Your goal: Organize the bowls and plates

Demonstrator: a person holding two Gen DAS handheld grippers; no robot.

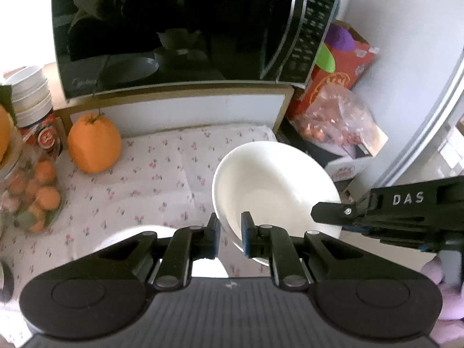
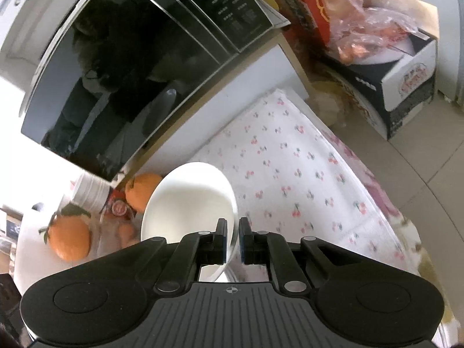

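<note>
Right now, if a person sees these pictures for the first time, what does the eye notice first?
First, the white bowl, tilted above the cherry-print cloth, with the left gripper and the right gripper each shut on its rim. Behind it stands a big black microwave on a raised shelf. A bright orange sits left on the cloth.

Two hand-held grippers: the left hand-held gripper (image 1: 230, 233) and the right hand-held gripper (image 2: 232, 239). One white bowl (image 1: 275, 191) held up, and one more white dish (image 1: 130, 239) below it on the tabletop (image 1: 145, 174) (mostly hidden, so whether it is a bowl or a plate is unclear). Two large oranges (image 2: 68, 239) (image 2: 142, 190). One microwave (image 1: 174, 29). One stack of white cups (image 1: 29, 95). One clear jar of small fruits (image 1: 32, 191), too many to count. One red box (image 1: 342, 78). One plastic bag (image 1: 336, 116).
</note>
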